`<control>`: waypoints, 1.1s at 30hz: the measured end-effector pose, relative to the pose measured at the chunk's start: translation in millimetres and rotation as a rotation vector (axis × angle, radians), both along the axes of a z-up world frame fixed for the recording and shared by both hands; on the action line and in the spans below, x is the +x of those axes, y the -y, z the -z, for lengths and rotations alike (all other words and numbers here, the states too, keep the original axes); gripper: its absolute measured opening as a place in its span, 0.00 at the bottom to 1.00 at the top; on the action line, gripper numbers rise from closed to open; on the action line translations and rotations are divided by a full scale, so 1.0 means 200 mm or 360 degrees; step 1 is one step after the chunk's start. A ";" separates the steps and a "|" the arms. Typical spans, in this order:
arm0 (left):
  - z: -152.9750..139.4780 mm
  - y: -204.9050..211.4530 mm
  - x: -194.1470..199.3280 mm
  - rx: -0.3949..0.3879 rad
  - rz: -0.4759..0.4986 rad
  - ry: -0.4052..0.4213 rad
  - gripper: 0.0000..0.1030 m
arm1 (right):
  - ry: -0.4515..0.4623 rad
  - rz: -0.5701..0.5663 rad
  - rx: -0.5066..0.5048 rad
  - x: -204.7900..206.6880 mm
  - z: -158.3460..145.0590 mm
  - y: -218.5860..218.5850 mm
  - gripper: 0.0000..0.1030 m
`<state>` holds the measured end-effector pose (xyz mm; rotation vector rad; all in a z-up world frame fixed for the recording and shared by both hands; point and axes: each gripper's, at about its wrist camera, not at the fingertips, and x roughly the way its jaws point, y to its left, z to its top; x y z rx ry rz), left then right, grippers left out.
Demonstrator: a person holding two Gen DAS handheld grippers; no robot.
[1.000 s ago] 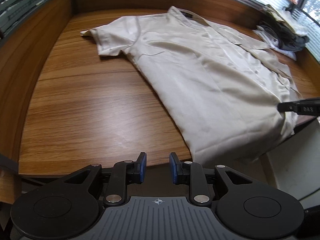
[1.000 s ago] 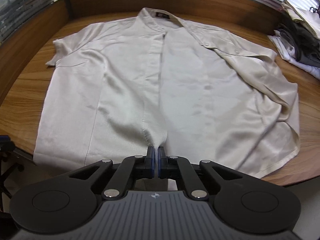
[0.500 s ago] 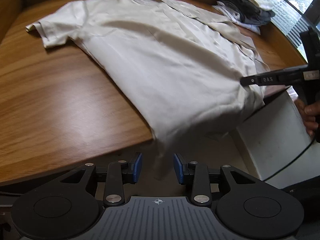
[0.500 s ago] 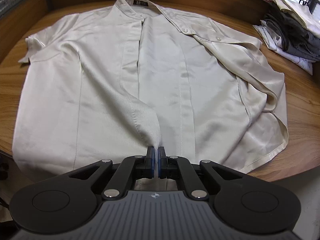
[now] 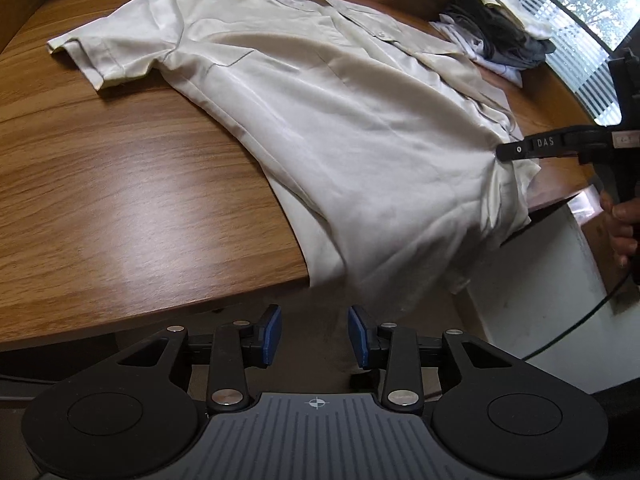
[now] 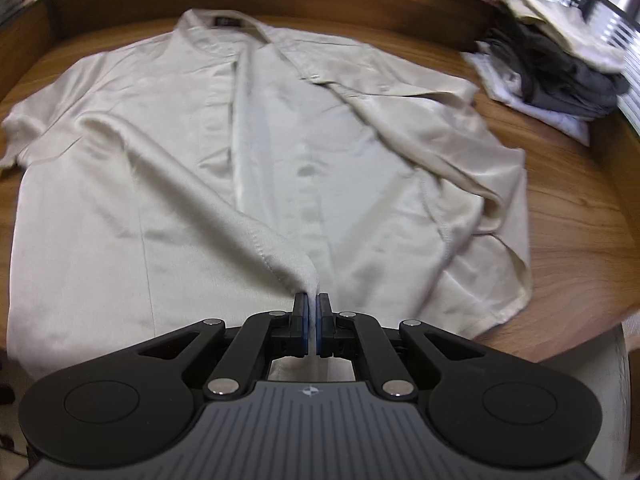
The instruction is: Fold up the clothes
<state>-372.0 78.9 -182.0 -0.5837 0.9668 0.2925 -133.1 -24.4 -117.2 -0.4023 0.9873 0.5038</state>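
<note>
1. Right gripper (image 6: 311,312) is nearest, with its blue pads pressed together on a pinch of the cream short-sleeved shirt (image 6: 200,184) at the bottom of the front placket, lifting that bit of hem into a raised ridge.
2. Left gripper (image 5: 314,334) hangs off the near edge of the wooden table (image 5: 120,200), its blue pads spread apart with nothing between them, just short of the shirt's hanging hem.
3. From the left wrist view, the right gripper (image 5: 505,152) shows as a black arm marked "DAS", biting the cloth at the shirt's lower right, and the person's right hand (image 5: 624,228) grips its handle at the frame's edge.
4. Below that corner of the table stands a white panel (image 5: 532,280), with a black cable running across it.
5. Farther on, the shirt lies face up and spread over the table, one sleeve (image 5: 100,56) flat to the left, the other side bunched and folded over on the right, the hem draping over the near edge.
6. At the far end sits the collar (image 6: 224,20) with a dark label inside.
7. Beyond, to the right, a pile of clothes (image 6: 552,64) in grey, white and beige rests on the table near the window blinds.
</note>
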 end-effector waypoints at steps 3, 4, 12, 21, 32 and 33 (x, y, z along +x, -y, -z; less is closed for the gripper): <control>0.00 0.01 0.01 -0.0015 0.0024 0.0008 0.37 | 0.0040 0.0043 0.0011 0.02 -0.02 0.02 0.03; 0.00 0.02 0.01 -0.0025 0.0040 0.0011 0.37 | 0.0055 0.0047 0.0008 0.03 -0.03 0.02 0.03; -0.01 0.09 0.08 -0.0049 0.0114 0.0056 0.37 | 0.0048 0.0051 -0.0004 0.08 -0.02 0.03 0.03; 0.08 0.11 0.21 -0.0104 -0.0007 0.0030 0.37 | -0.0001 -0.0054 -0.0058 0.13 0.05 0.03 0.04; 0.12 0.12 0.25 -0.0158 -0.0109 0.0038 0.04 | -0.0057 -0.0136 -0.0067 0.14 0.07 0.04 0.04; 0.11 0.11 0.24 -0.0138 -0.0119 0.0039 0.04 | -0.0061 -0.0141 -0.0064 0.14 0.07 0.04 0.04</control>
